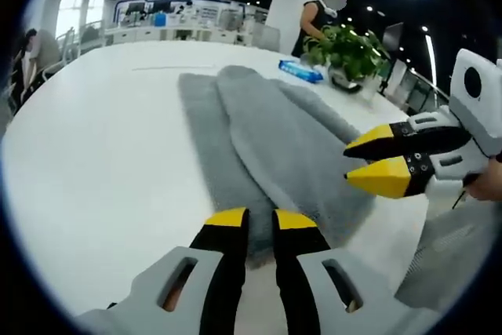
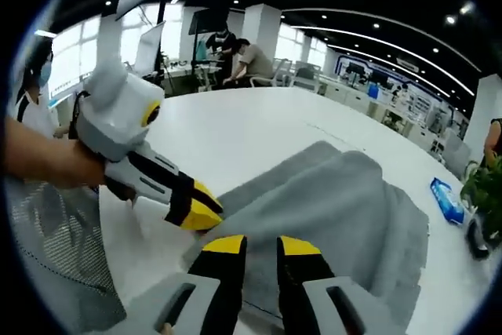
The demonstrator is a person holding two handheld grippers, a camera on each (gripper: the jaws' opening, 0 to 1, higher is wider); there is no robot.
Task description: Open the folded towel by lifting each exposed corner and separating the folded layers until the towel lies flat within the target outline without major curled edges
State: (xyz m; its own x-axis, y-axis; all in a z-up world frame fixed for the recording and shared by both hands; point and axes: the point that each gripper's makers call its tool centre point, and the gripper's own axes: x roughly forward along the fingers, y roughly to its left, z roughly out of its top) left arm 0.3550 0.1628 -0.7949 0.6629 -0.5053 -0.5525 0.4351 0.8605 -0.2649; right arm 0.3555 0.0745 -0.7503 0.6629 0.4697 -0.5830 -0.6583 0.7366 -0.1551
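A grey folded towel lies on the white table, with a narrower layer folded over a wider one. My left gripper sits at the towel's near edge with its jaws almost together. In the right gripper view it comes in from the left, its yellow tips pinched on the edge of the towel. My right gripper hangs low over the towel with a narrow gap between its jaws. In the left gripper view it enters from the right, tips slightly apart above the towel's right edge.
A potted plant and a blue packet stand past the towel's far end; both show again as the packet and plant. A person stands behind the table. Bare table lies left of the towel.
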